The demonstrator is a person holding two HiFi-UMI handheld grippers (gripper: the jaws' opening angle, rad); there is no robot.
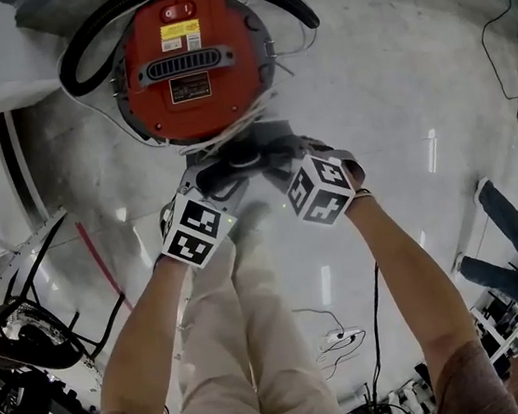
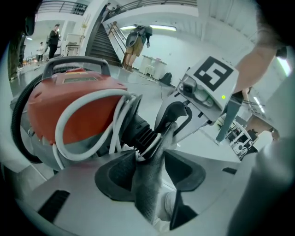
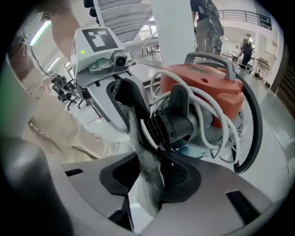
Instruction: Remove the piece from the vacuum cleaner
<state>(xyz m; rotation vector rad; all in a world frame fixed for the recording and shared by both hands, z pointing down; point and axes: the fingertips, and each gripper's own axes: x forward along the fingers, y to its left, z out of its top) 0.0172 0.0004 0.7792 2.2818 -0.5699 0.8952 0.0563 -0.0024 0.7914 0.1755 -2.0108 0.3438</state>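
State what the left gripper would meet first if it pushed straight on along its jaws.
The left gripper, jaws closing, already has the grey fabric piece between them. Pushed on, it would likely meet the black ribbed collar on the red vacuum cleaner first, though depth is unclear.

I see the vacuum cleaner [image 1: 187, 65] on the floor [image 1: 395, 91] ahead of the person's legs [image 1: 243, 306], its hose [image 1: 81, 54] curving round its far side, the piece [image 3: 177, 124] jutting from its near side toward the legs, and a cable [image 1: 491, 51] lying to its right.
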